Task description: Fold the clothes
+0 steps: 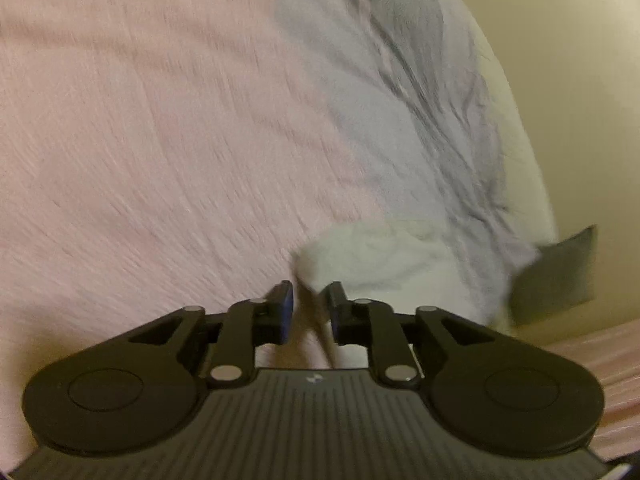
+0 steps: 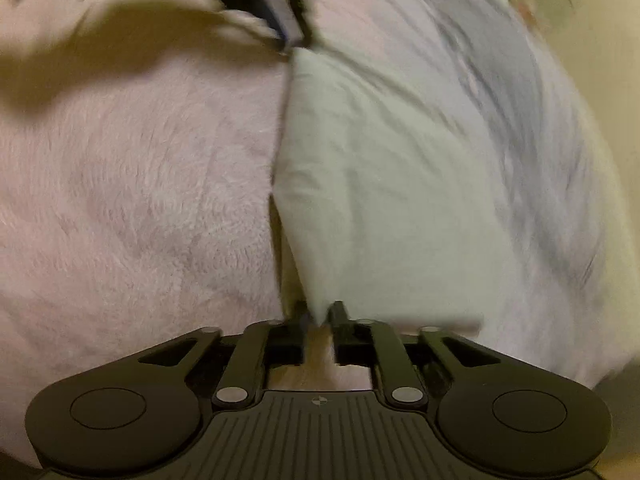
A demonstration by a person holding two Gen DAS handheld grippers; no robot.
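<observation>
A white garment [image 2: 384, 184] lies on a pink fleece blanket [image 2: 132, 208], its folded-over panel stretched taut between both grippers. My right gripper [image 2: 318, 314] is shut on the near corner of that panel. My left gripper [image 2: 288, 36] shows at the top of the right wrist view, holding the far corner. In the left wrist view my left gripper [image 1: 310, 304] is shut on the white garment [image 1: 380, 256], whose corner sits between the blue pads [image 1: 286, 308]. Both views are blurred by motion.
A grey-streaked part of the cloth [image 1: 432, 120] runs along the right side. Cream bedding or a wall [image 1: 580, 100] lies beyond it. A dark grey pillow corner [image 1: 560, 276] shows at the right. The pink blanket [image 1: 160, 140] fills the left.
</observation>
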